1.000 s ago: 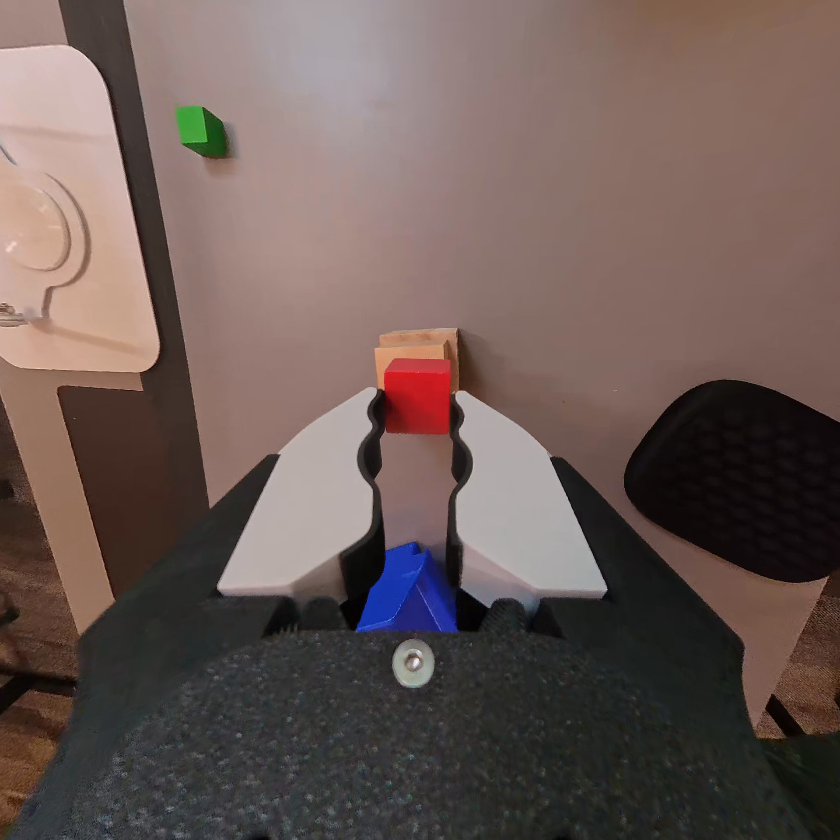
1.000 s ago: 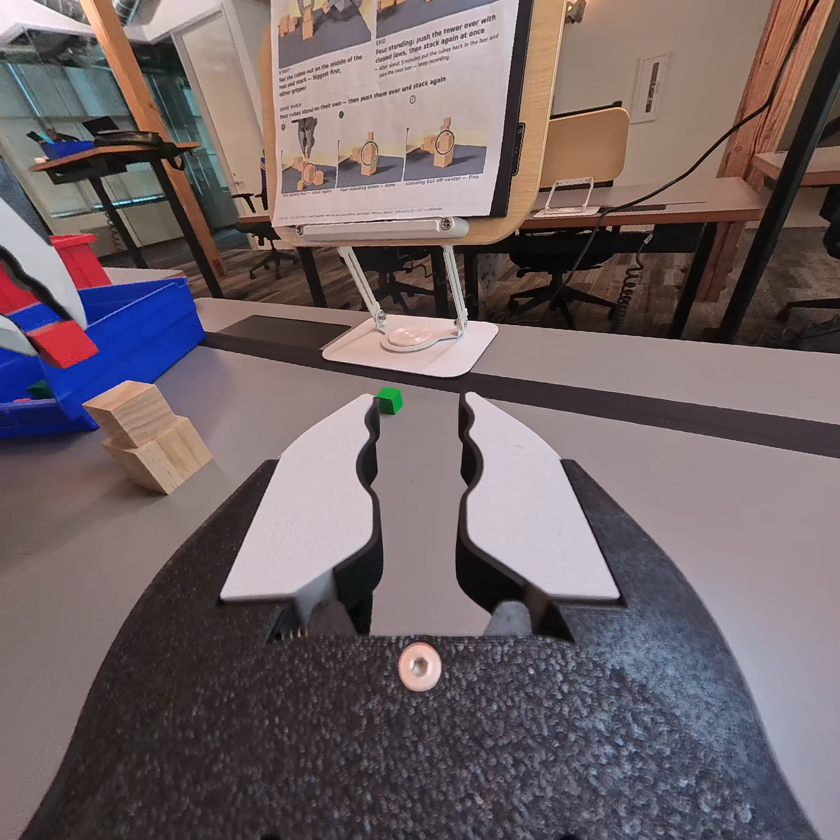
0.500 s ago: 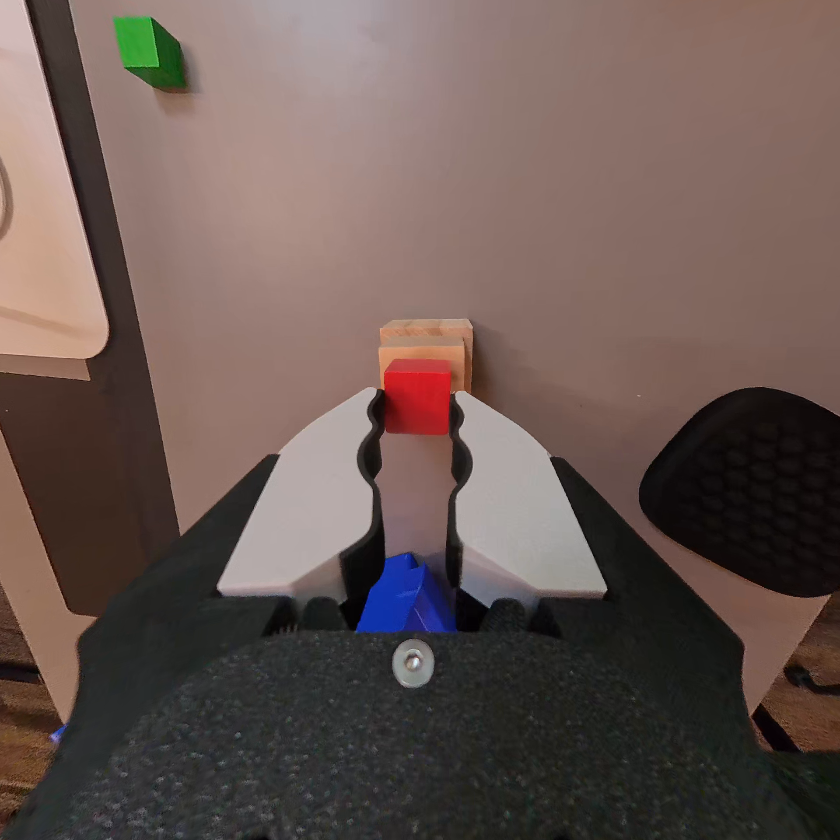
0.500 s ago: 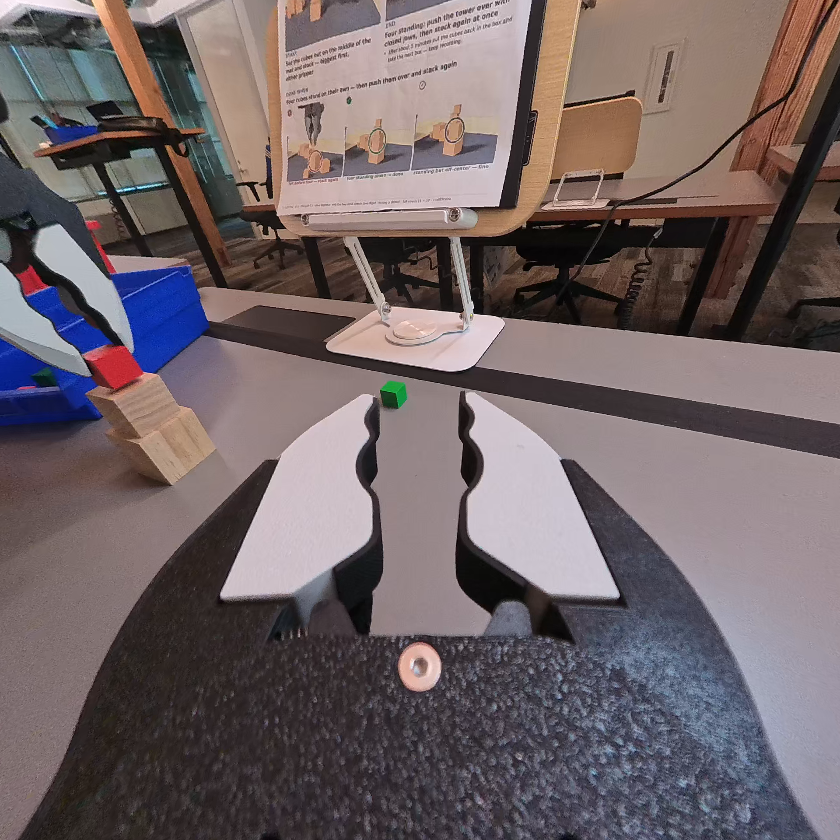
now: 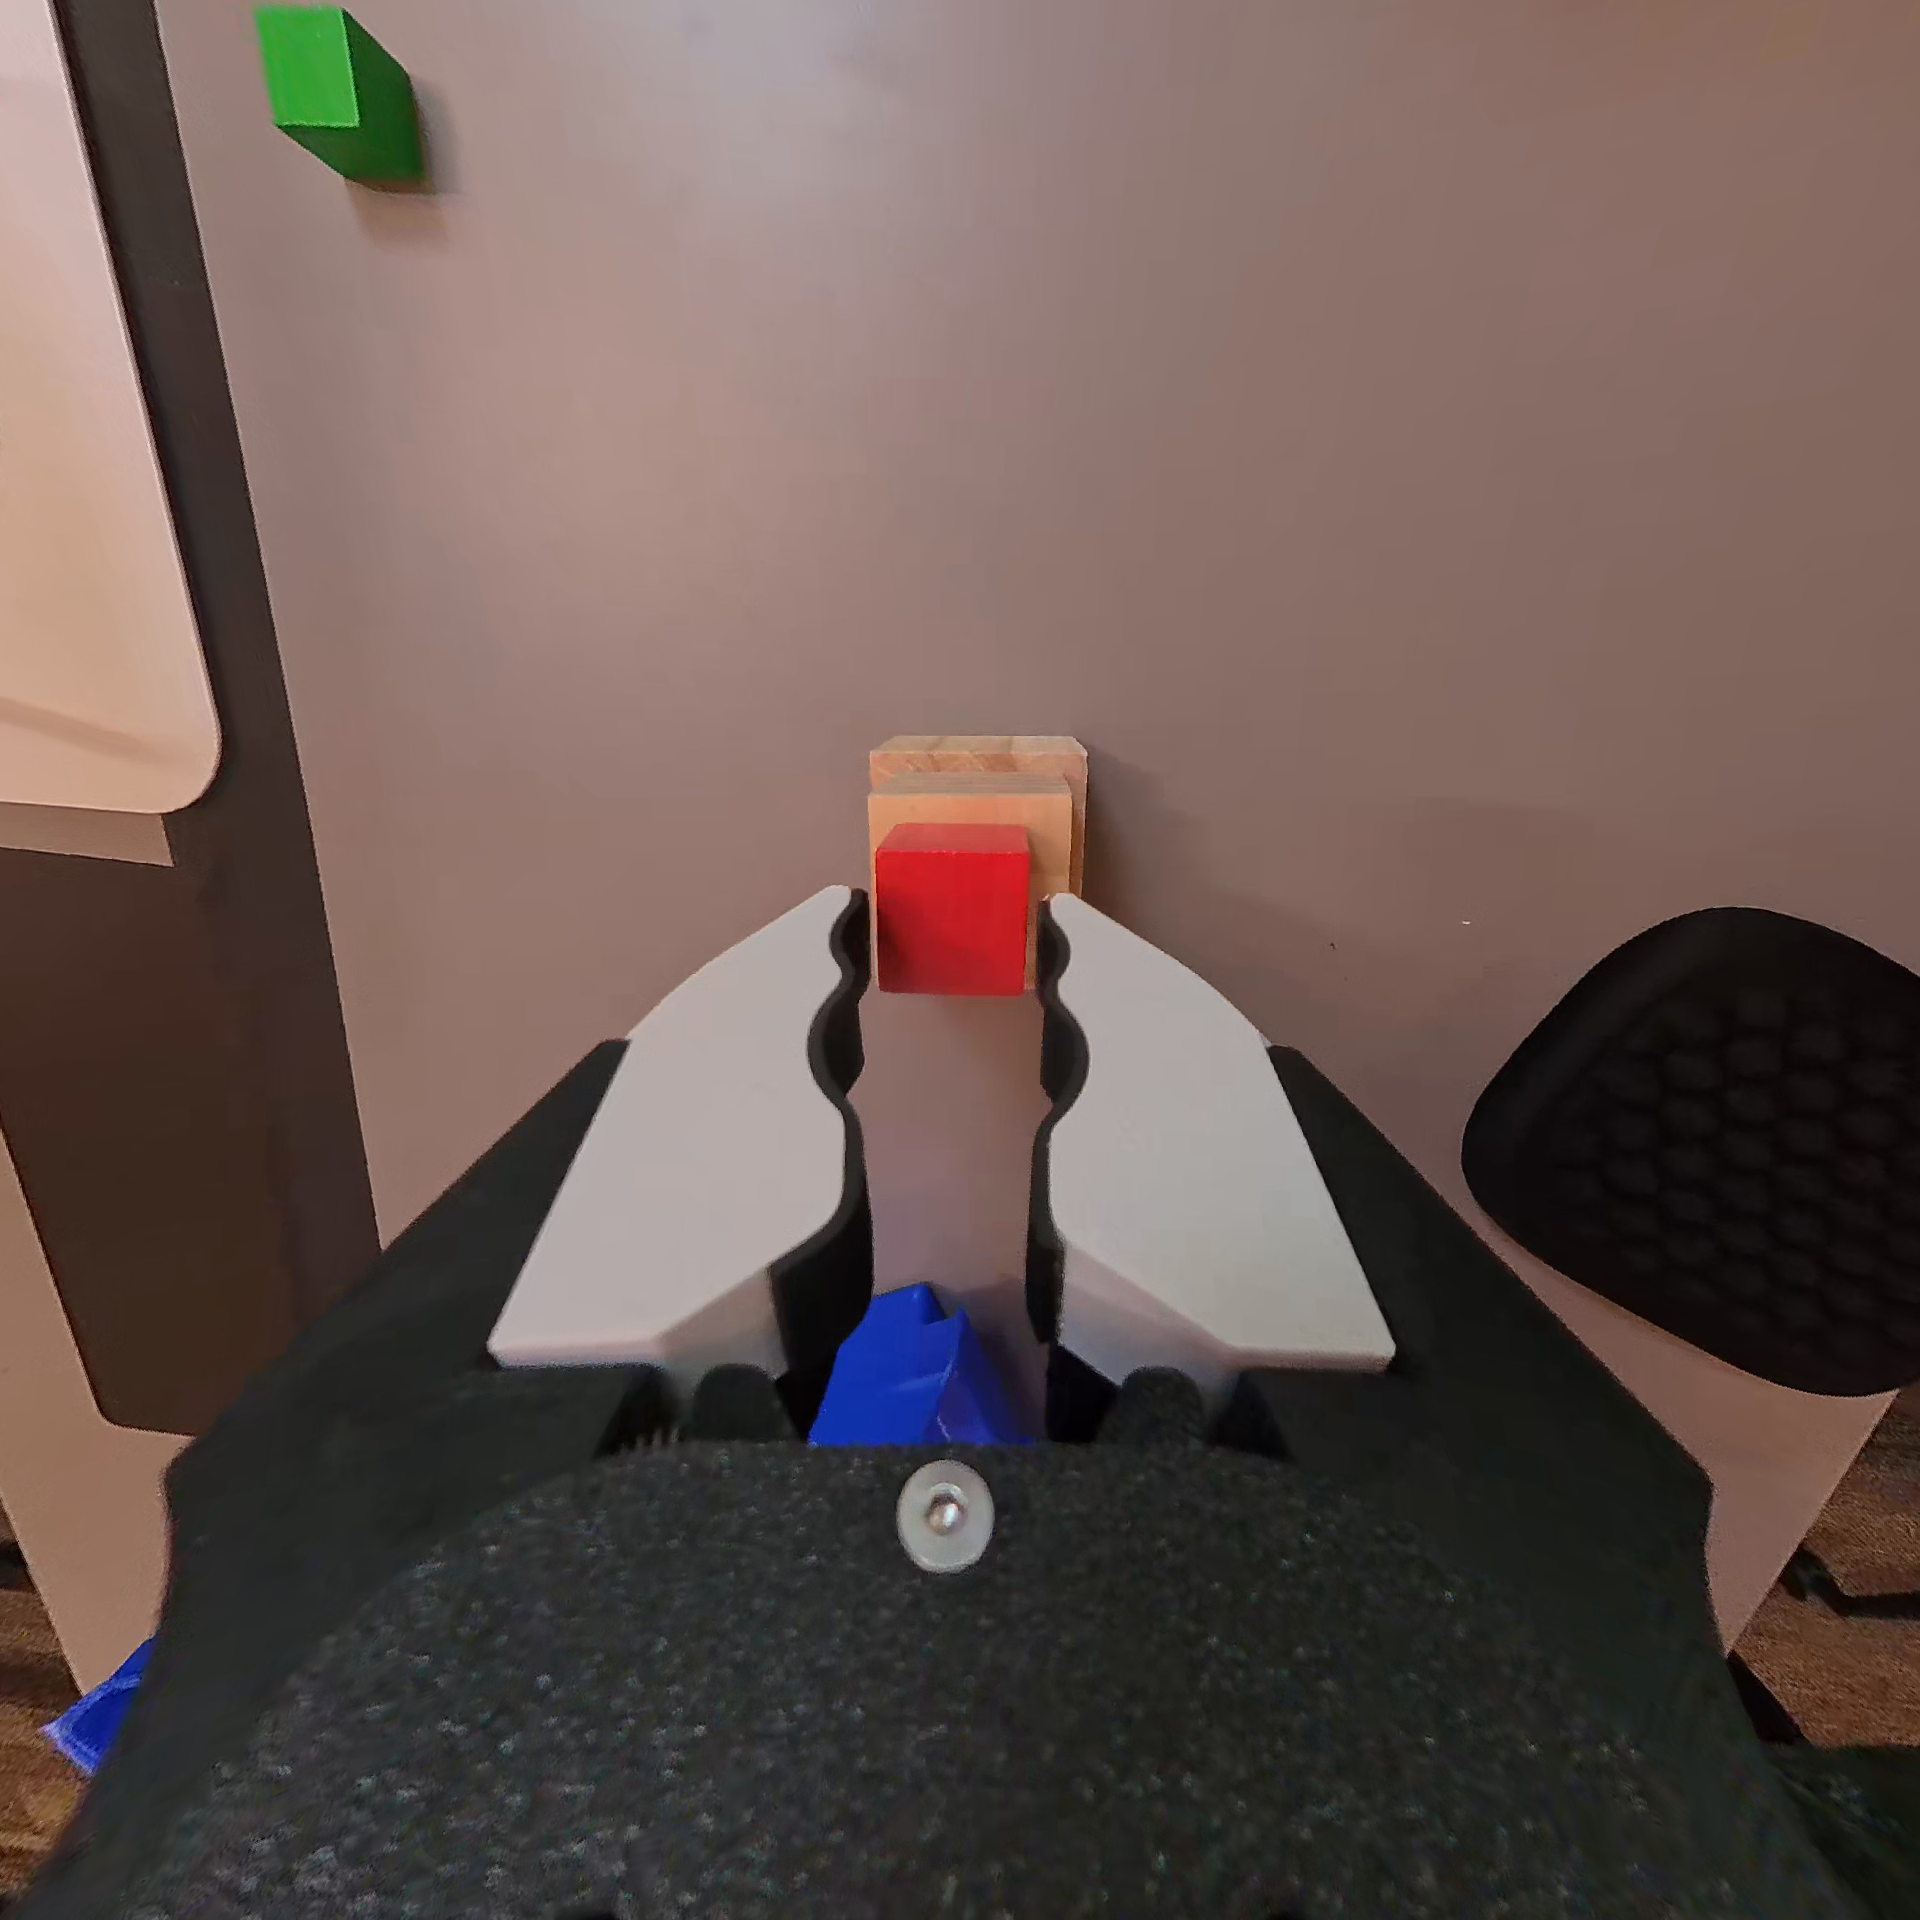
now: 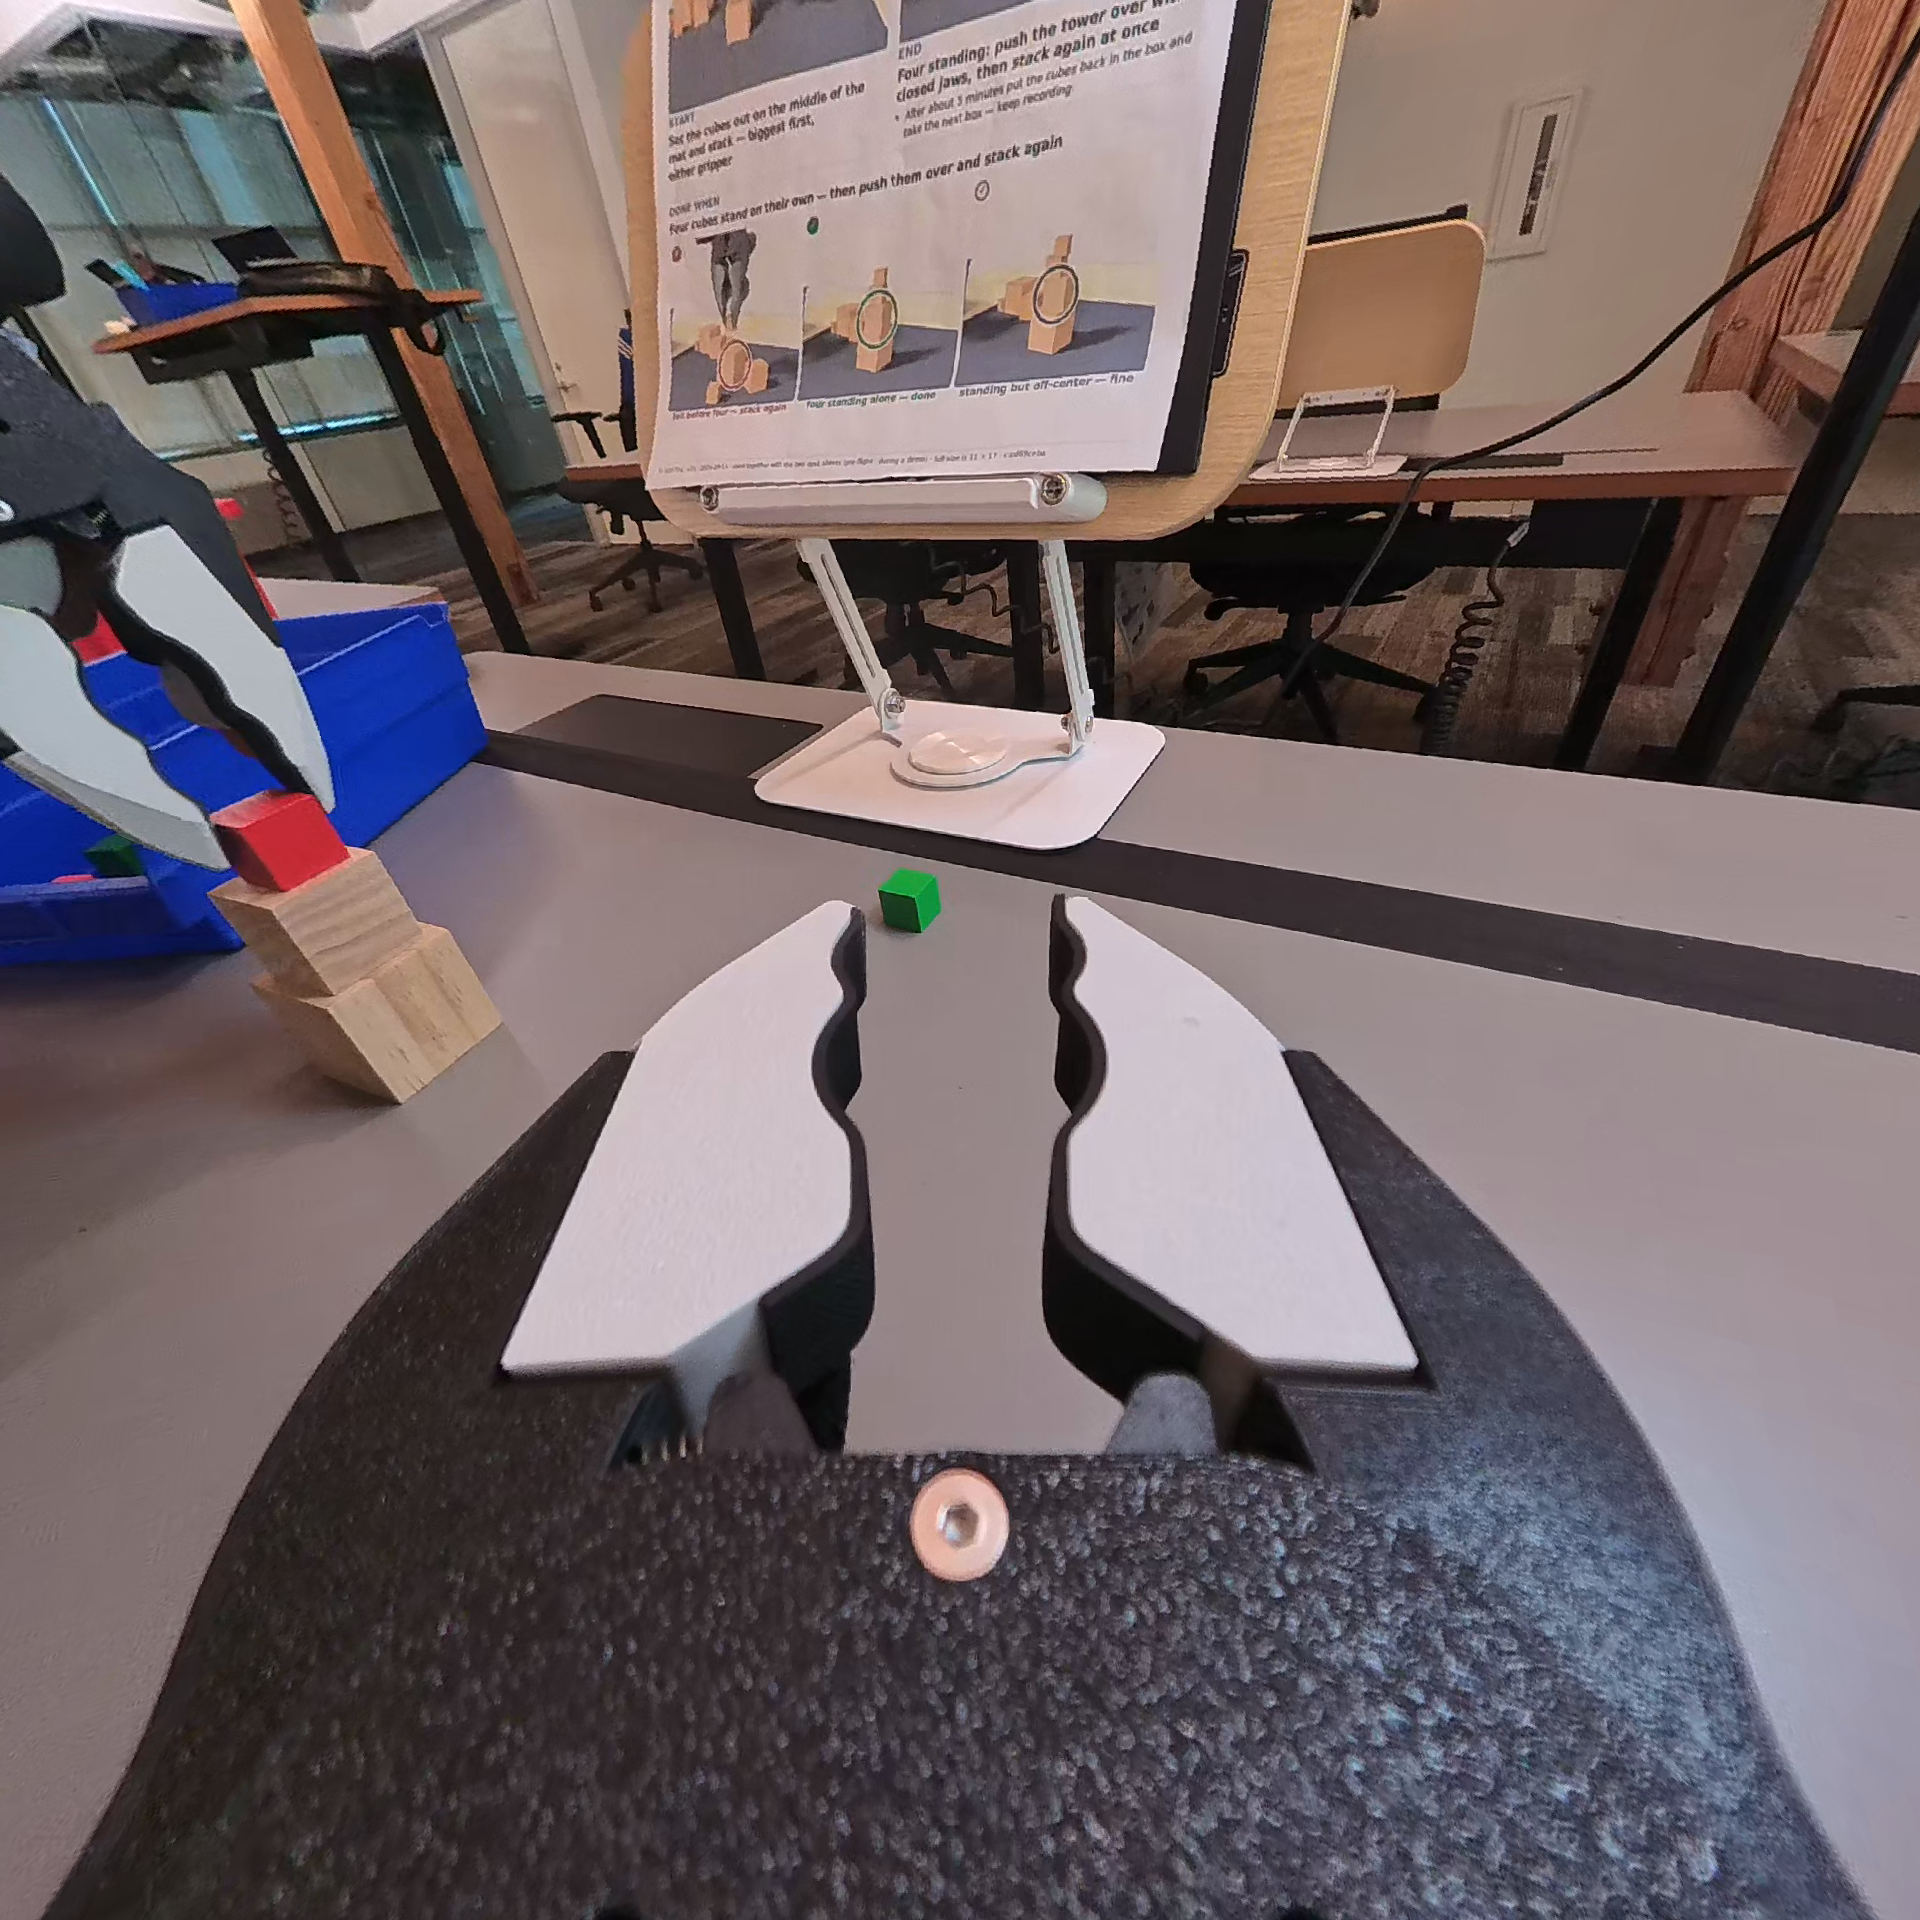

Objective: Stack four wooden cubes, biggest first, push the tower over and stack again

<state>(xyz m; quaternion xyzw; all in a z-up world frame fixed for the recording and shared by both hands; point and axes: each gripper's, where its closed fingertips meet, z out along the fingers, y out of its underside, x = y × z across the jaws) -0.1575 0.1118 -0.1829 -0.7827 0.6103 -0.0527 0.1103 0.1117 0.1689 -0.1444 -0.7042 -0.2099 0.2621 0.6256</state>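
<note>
My left gripper [image 5: 951,906] points down over a stack of two wooden cubes [image 5: 977,755]. A red cube [image 5: 951,935] sits on top of the stack, between my fingertips. A thin gap shows on each side between the pads and the cube, so the gripper is open around it. The right wrist view shows the same: the red cube [image 6: 281,836] rests on the smaller wooden cube [image 6: 312,920], which sits on the larger one [image 6: 384,1013], with the left gripper [image 6: 265,826] astride it. My right gripper [image 6: 954,914] is open and empty above the grey table [image 6: 1455,1039], a small green cube [image 6: 909,899] just beyond its left fingertip.
A blue bin [image 6: 395,707] stands behind the stack at the left. A white stand base [image 6: 966,769] carrying an instruction sheet sits on the black strip at the back. In the left wrist view the green cube [image 5: 338,94] lies far from the stack, and a black chair seat [image 5: 1714,1143] shows past the table edge. One gripper's finger ends stand about 30 cm off the other's.
The left gripper brought the red cube down onto the wooden stack. Its pads, pressed on the cube before, have parted slightly from it. The right gripper has barely moved.
</note>
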